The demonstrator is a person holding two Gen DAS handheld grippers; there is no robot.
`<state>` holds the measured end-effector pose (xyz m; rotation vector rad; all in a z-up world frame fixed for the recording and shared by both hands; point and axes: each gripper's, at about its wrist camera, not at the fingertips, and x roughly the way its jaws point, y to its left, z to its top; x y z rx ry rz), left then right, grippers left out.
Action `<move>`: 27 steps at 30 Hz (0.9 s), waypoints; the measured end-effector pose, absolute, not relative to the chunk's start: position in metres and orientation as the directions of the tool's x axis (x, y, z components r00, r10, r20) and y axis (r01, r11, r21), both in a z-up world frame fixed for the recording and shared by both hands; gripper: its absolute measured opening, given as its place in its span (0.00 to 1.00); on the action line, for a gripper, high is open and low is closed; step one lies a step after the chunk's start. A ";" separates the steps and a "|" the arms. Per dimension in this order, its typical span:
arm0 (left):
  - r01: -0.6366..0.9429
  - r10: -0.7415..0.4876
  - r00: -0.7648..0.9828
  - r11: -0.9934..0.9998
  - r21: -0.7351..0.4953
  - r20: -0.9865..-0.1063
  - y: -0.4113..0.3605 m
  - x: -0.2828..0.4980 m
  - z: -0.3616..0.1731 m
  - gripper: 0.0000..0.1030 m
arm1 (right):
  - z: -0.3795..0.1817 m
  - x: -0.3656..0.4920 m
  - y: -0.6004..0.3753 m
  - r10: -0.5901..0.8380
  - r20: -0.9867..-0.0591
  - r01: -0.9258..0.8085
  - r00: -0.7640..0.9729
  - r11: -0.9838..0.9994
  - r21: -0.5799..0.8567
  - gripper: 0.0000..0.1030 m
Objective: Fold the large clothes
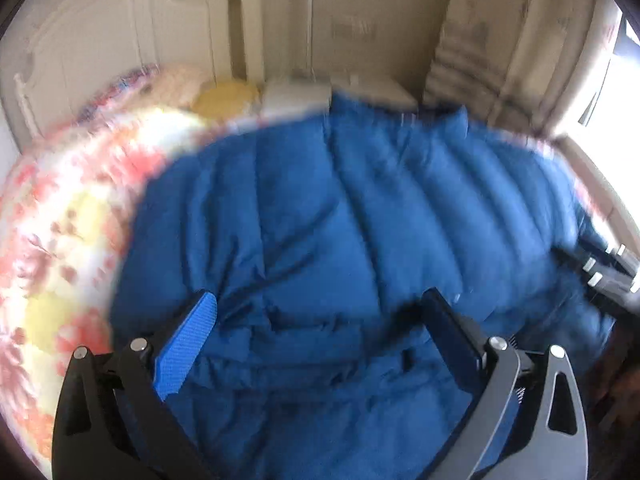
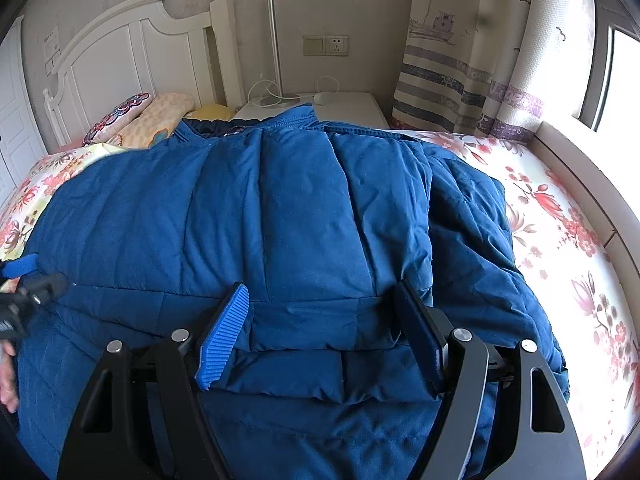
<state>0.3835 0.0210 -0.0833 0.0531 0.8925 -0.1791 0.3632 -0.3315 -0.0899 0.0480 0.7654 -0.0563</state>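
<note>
A blue padded jacket (image 2: 300,216) lies spread on the bed, its collar (image 2: 280,122) toward the headboard. My right gripper (image 2: 320,288) is open and low over the jacket's near hem, a folded layer of fabric lying between its wide-apart fingers. In the blurred left wrist view the same jacket (image 1: 340,220) fills the frame. My left gripper (image 1: 320,294) is open just above it, nothing pinched. The left gripper (image 2: 24,280) also shows at the left edge of the right wrist view, and the right gripper (image 1: 612,276) shows at the right edge of the left wrist view.
The bed has a floral sheet (image 2: 560,240) and pillows (image 2: 152,116) by a white headboard (image 2: 132,52). A white nightstand (image 2: 352,108) with a lamp stands behind. Curtains (image 2: 460,60) and a window sill (image 2: 592,168) run along the right. A hand (image 2: 6,380) shows at far left.
</note>
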 end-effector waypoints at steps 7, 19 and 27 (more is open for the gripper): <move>0.201 -0.088 0.658 0.978 0.062 -0.748 0.013 0.375 -0.096 0.98 | -0.086 0.357 -0.331 -0.036 -0.671 0.075 0.741 0.997 0.029 0.69; 0.200 -0.104 0.647 0.979 0.037 -0.755 0.019 0.385 -0.096 0.98 | -0.094 0.358 -0.363 -0.022 -0.705 0.192 0.709 0.968 0.163 0.70; 0.198 -0.113 0.648 0.980 0.024 -0.753 0.023 0.387 -0.096 0.98 | -0.070 0.299 -0.314 0.023 -0.700 0.081 0.714 0.990 0.115 0.78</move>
